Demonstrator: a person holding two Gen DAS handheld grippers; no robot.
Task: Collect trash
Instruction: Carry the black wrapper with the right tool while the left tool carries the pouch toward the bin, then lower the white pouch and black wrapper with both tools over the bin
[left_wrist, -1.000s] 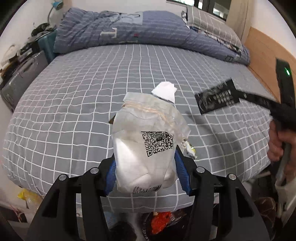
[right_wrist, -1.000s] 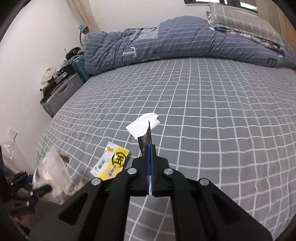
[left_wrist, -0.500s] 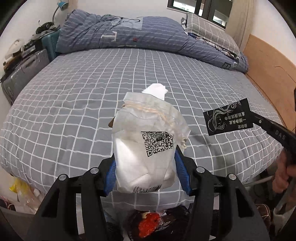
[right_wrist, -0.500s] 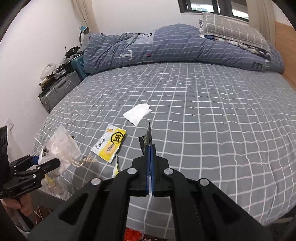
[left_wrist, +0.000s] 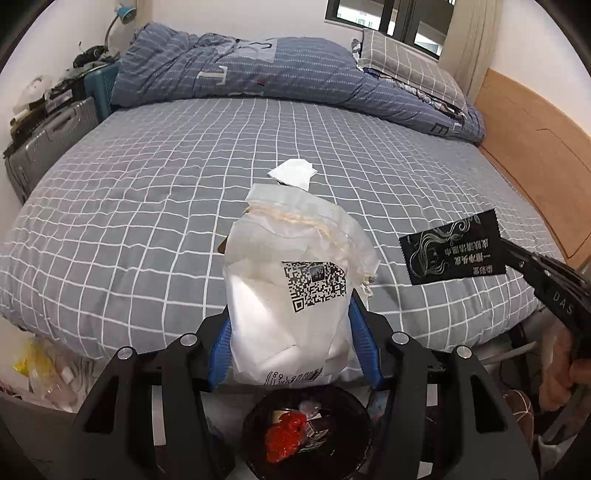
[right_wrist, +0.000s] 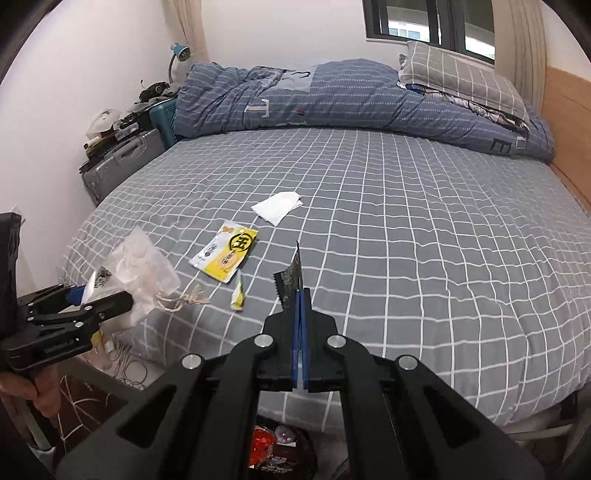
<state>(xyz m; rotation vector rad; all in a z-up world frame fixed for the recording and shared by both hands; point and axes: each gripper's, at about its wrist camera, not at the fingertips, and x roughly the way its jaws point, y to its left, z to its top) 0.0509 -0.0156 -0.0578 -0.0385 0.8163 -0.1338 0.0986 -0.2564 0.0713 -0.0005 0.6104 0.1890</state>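
My left gripper (left_wrist: 290, 326) is shut on a white drawstring bag (left_wrist: 284, 295) with a QR code, held upright between the blue pads above the bed's near edge. The right gripper (right_wrist: 299, 295) is shut on a thin black sachet (right_wrist: 291, 277), which also shows at the right of the left wrist view as the black sachet (left_wrist: 456, 251). On the bed lie a white tissue (right_wrist: 277, 206), a yellow snack packet (right_wrist: 225, 251) and a small torn yellow strip (right_wrist: 238, 295). A black trash bin (left_wrist: 354, 402) holding red trash stands on the floor below both grippers.
The grey checked bed (right_wrist: 406, 240) fills both views, with a blue quilt (right_wrist: 332, 96) and a pillow at its far end. A grey suitcase (right_wrist: 118, 162) stands at the left, a wooden headboard (left_wrist: 535, 147) at the right. Cables and bags lie on the floor at the left.
Both grippers have drawn back from the bed toward its near edge, each still gripping its item. The trash bin has come into view below them.
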